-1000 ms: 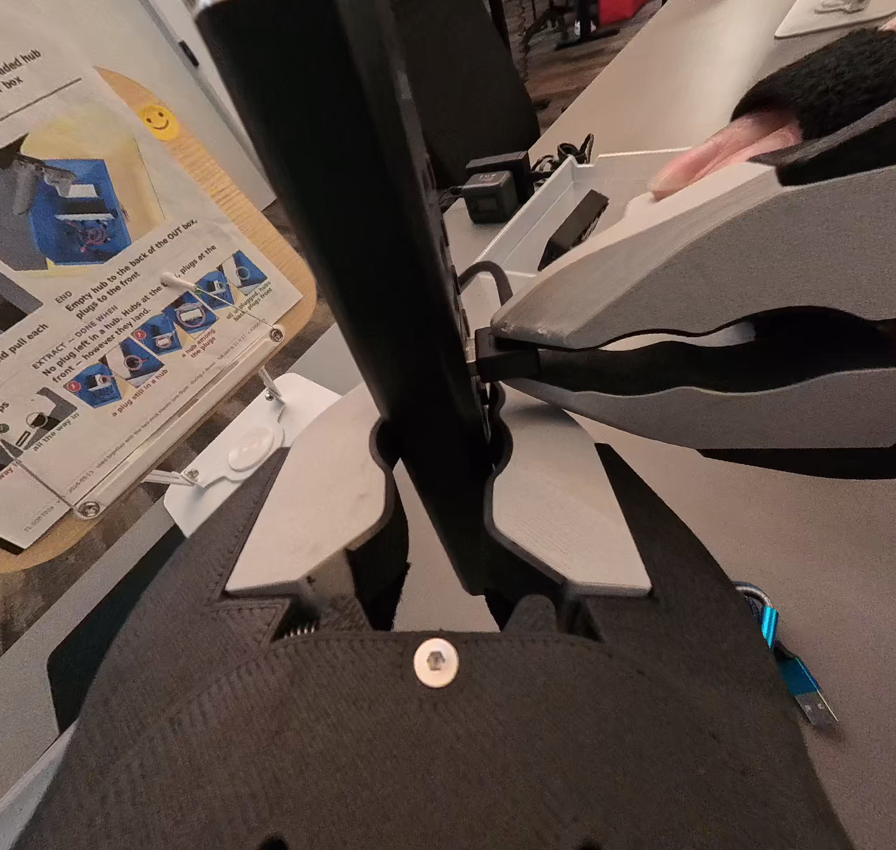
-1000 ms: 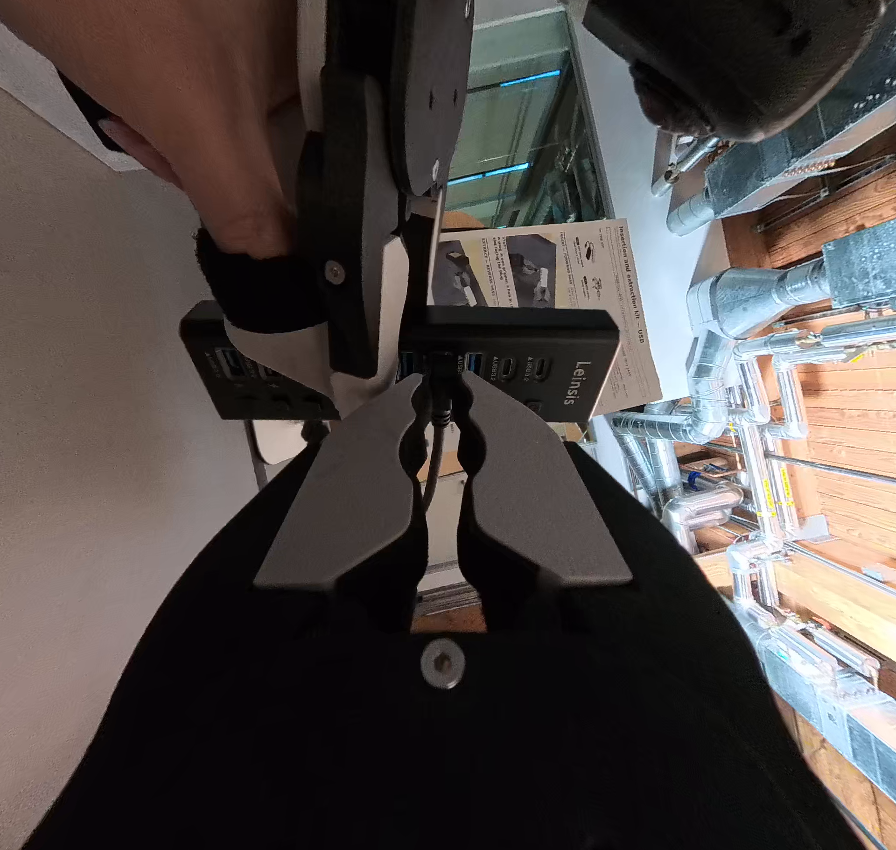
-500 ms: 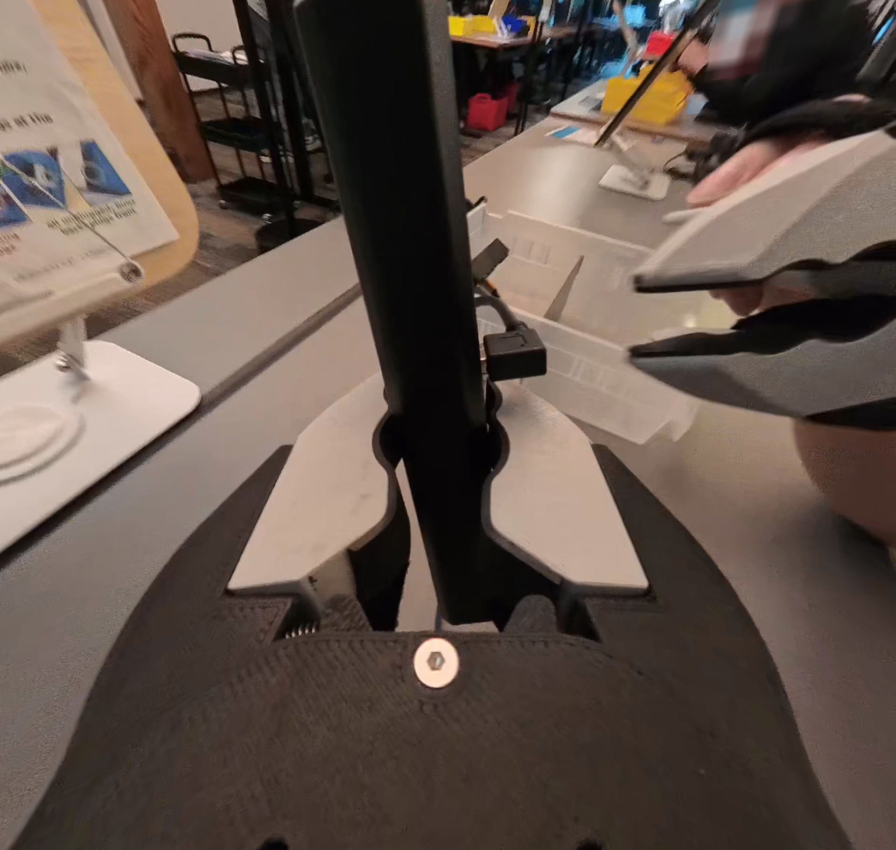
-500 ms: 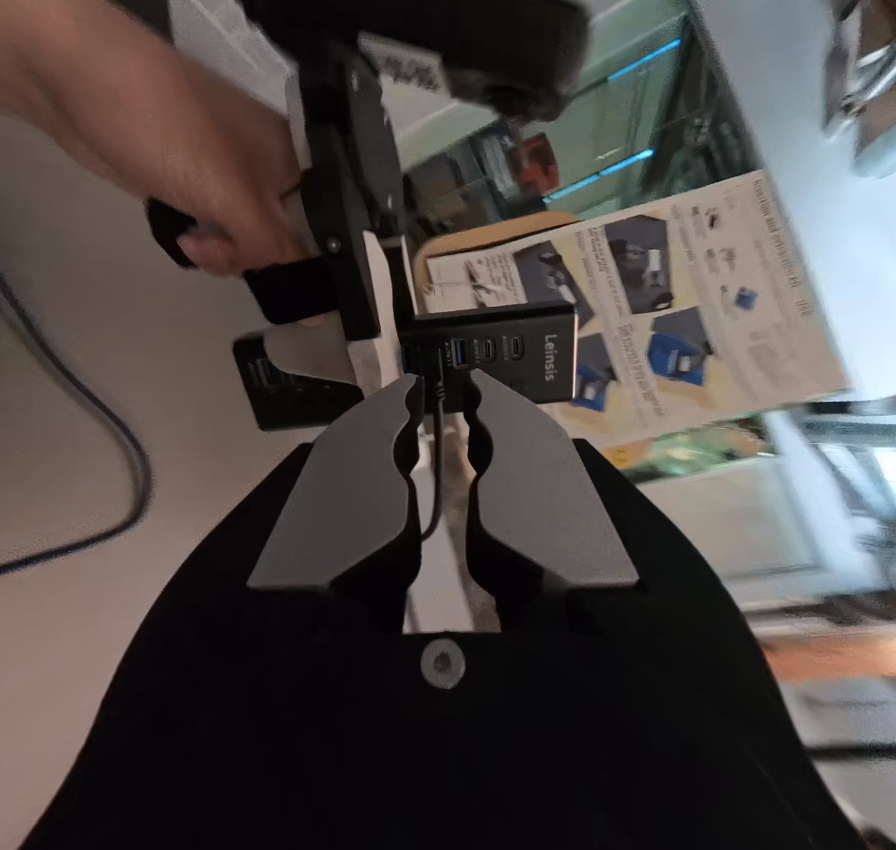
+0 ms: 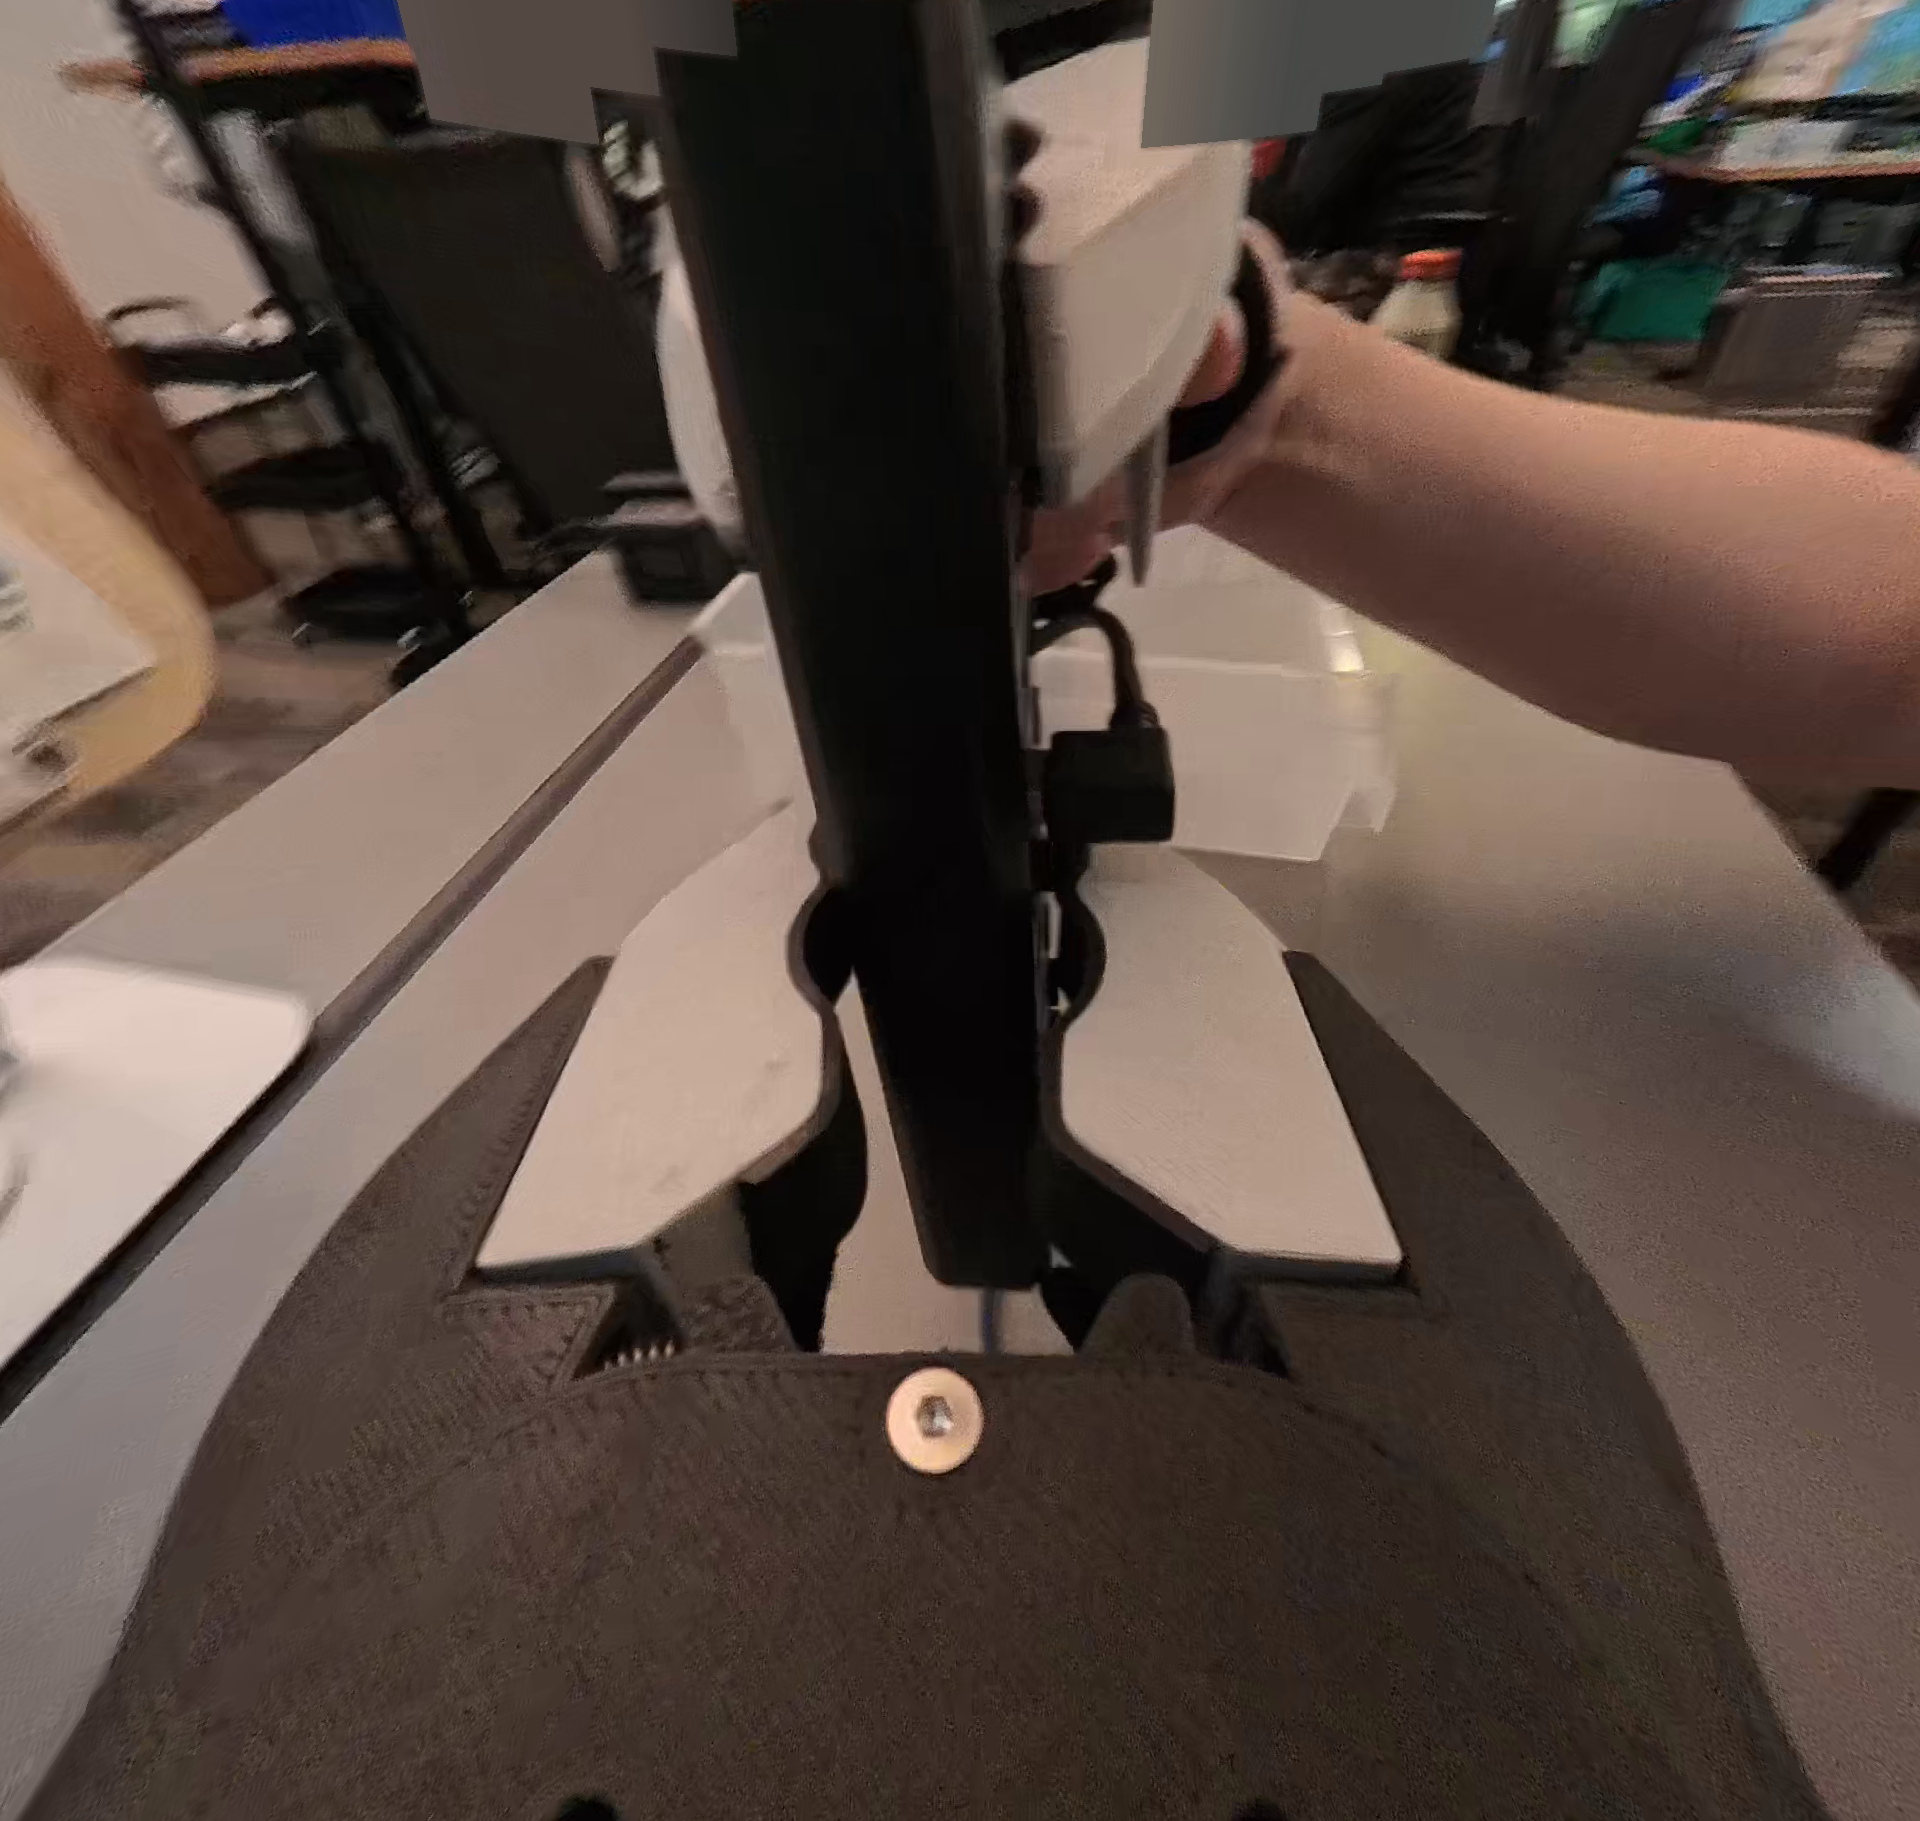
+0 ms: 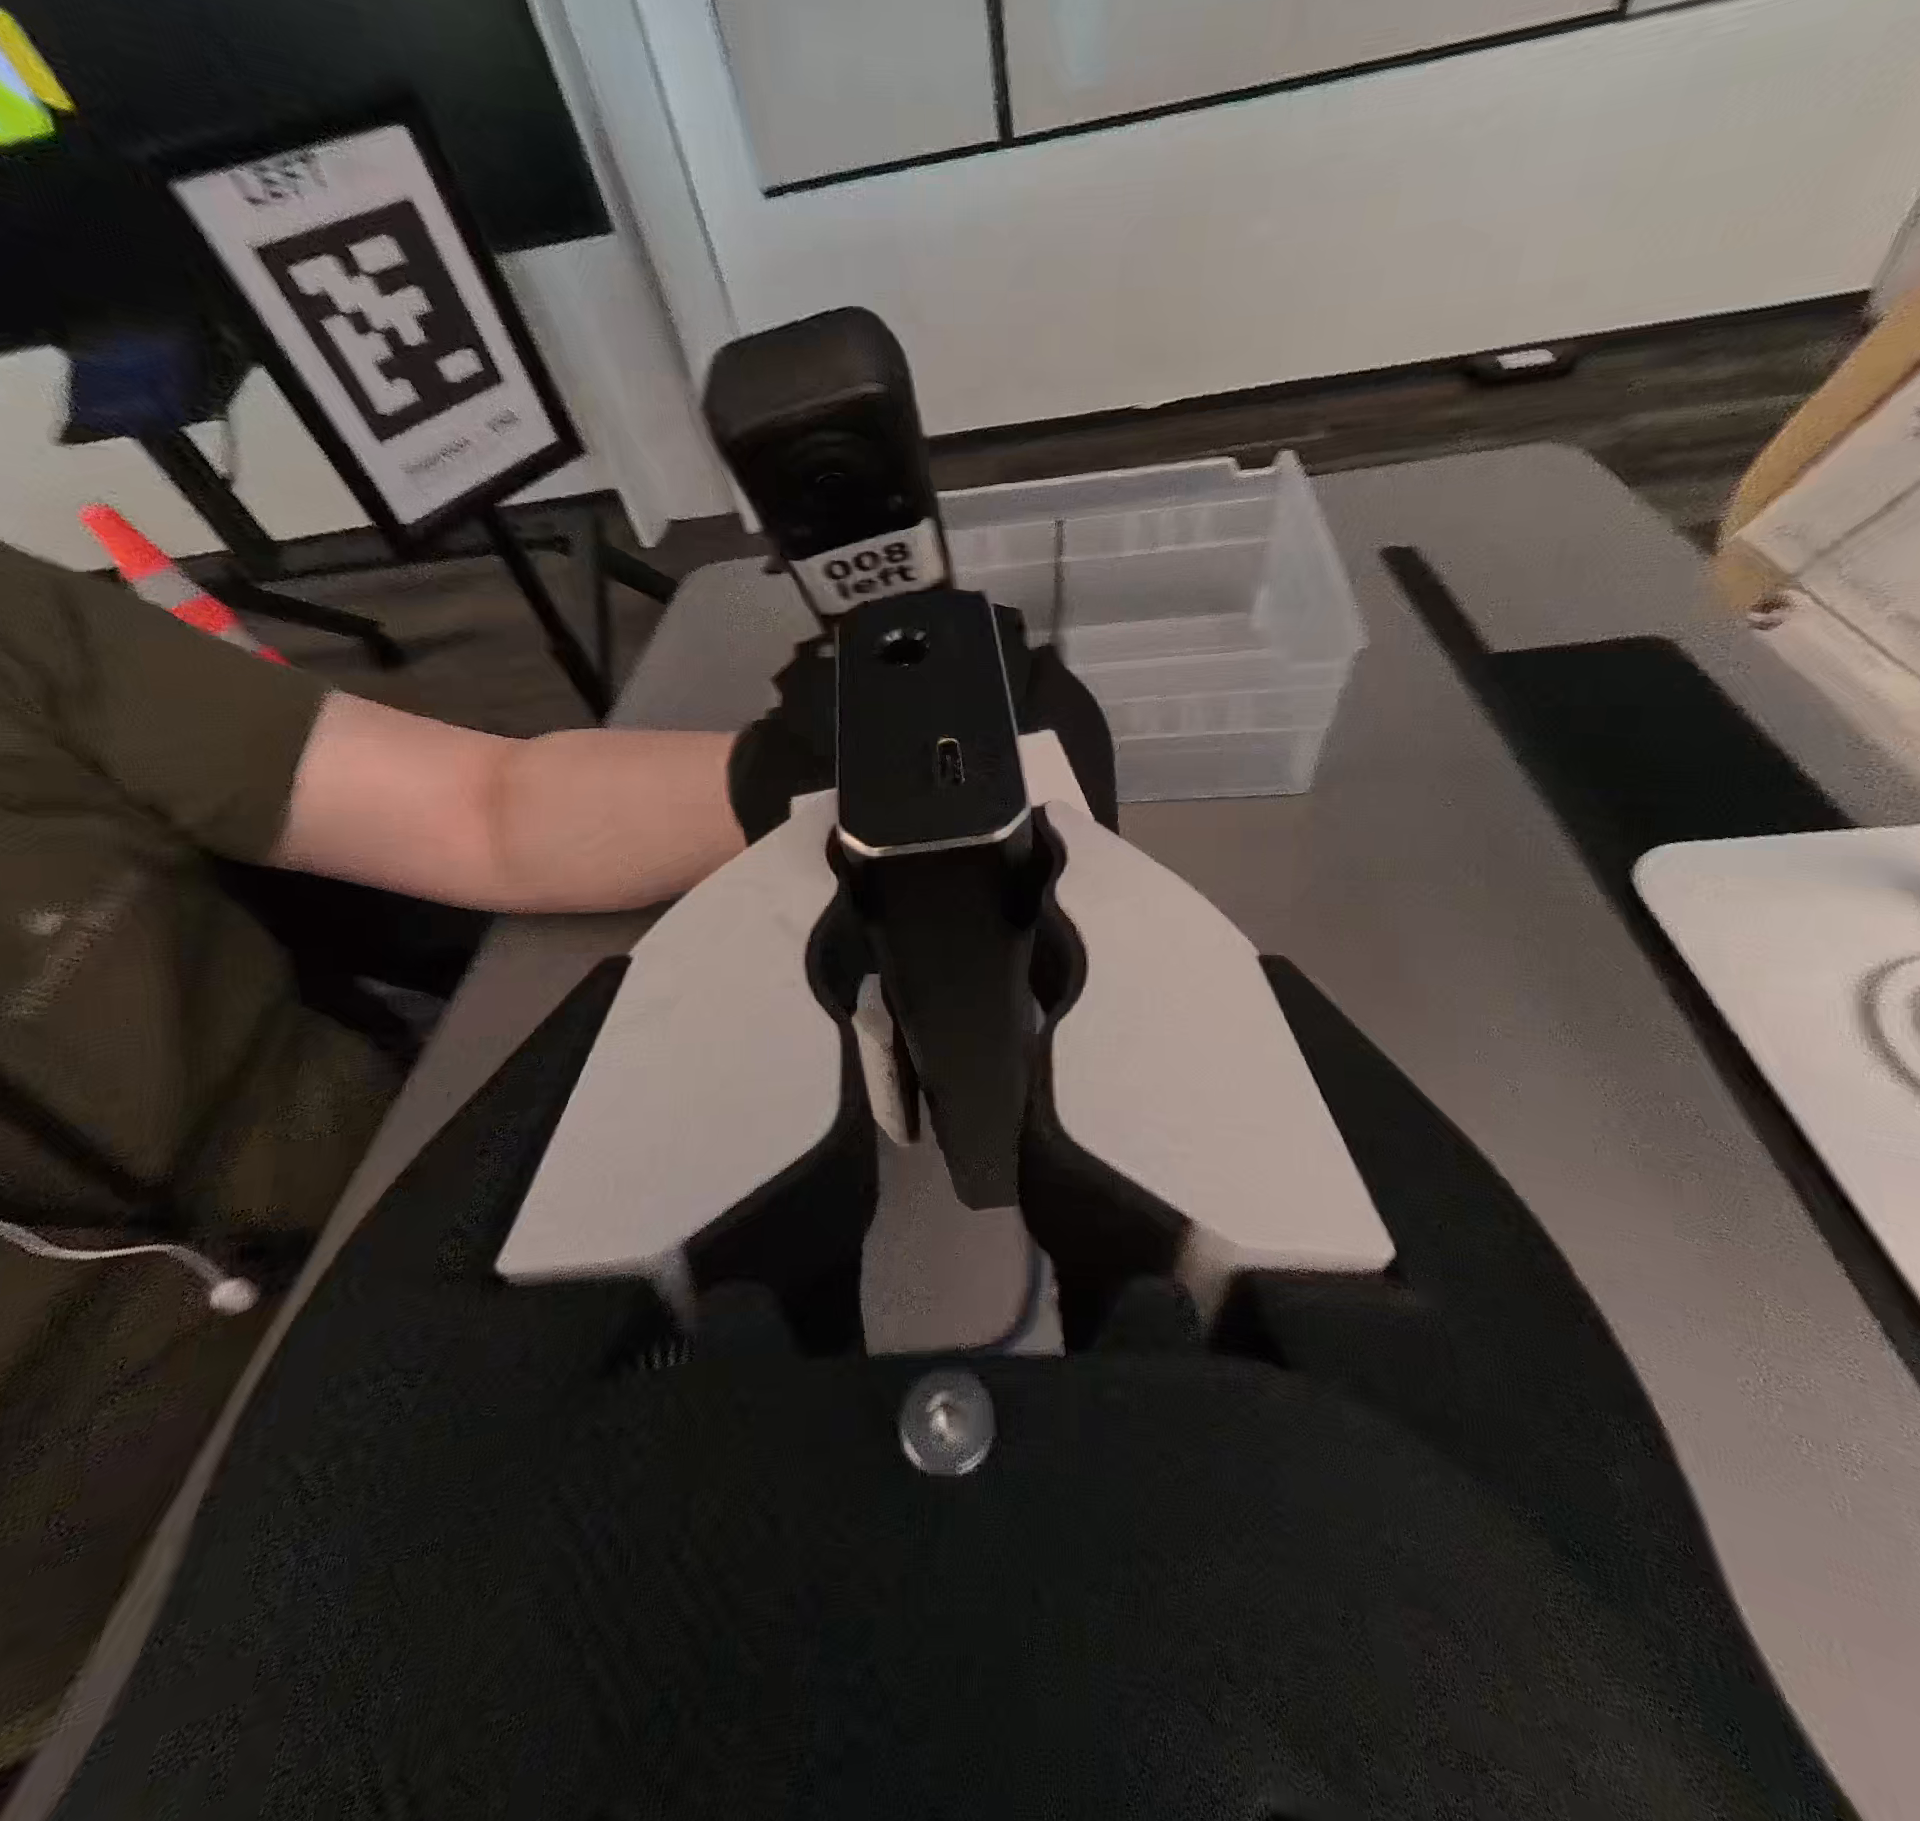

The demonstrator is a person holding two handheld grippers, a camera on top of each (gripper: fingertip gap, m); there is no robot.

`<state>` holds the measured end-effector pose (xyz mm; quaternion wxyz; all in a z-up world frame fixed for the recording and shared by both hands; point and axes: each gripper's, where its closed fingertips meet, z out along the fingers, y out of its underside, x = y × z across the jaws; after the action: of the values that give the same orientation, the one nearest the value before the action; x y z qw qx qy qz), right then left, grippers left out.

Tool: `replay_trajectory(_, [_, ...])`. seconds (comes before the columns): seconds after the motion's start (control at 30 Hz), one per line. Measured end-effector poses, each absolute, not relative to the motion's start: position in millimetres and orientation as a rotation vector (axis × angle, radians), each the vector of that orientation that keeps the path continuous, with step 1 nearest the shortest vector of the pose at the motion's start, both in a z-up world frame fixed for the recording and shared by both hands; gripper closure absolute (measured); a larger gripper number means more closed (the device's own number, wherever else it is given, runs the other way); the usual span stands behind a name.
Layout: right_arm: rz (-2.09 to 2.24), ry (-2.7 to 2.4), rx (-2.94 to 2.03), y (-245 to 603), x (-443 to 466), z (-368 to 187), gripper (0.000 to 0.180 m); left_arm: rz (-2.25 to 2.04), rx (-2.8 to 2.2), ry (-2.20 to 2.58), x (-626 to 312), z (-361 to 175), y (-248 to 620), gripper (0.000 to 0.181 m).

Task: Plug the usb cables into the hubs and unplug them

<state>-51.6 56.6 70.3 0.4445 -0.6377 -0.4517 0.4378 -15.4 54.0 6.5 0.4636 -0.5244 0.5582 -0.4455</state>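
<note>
My left gripper [image 5: 943, 950] is shut on the lower part of a long black USB hub [image 5: 873, 483] and holds it upright above the grey table [image 5: 1558, 1148]. A black USB plug [image 5: 1107, 795] with its cable sits in the hub's right side, just above my fingertips. My right gripper [image 6: 935, 836] has come to the hub's top end [image 6: 925, 743], with one finger on each side touching it. In the left wrist view that gripper [image 5: 1122, 317] shows behind the hub's top. The left gripper's camera [image 6: 821, 452] shows beyond the hub.
A clear plastic bin [image 5: 1247, 732] stands on the table behind the hub and also shows in the right wrist view [image 6: 1195, 649]. A white stand base [image 5: 125, 1096] lies at the left. A person's arm [image 5: 1507, 545] reaches in from the right. A marker sign [image 6: 374, 317] stands off the table. Spacing between my two grippers at the tips: around 7 centimeters.
My right gripper let go of the black plug, which stays in the hub. It opened wider and moved to the hub's top end. My left gripper swung round with the hub still in it.
</note>
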Motion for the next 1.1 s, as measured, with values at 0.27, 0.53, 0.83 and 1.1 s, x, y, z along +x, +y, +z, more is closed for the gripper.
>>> replay_trajectory(0.27, [1.064,-0.921,-1.653,129.2,-44.7,38.6,0.15,-0.741,-1.444,0.964,-78.5,66.8,115.8,0.113])
replay_trajectory(0.53, [0.935,-1.039,-1.649,161.4,-77.4,-11.6,0.15,-0.86,-1.24,0.819,-120.4,159.2,64.7,0.135])
replay_trajectory(0.83, [1.029,-1.18,-1.611,153.0,-96.4,-22.1,0.149,-0.927,-1.255,0.903,-124.9,161.2,51.7,0.133])
replay_trajectory(1.1, [1.101,-1.175,-1.617,155.7,-96.0,-20.2,0.148,-0.941,-1.268,0.926,-127.5,158.7,51.4,0.129])
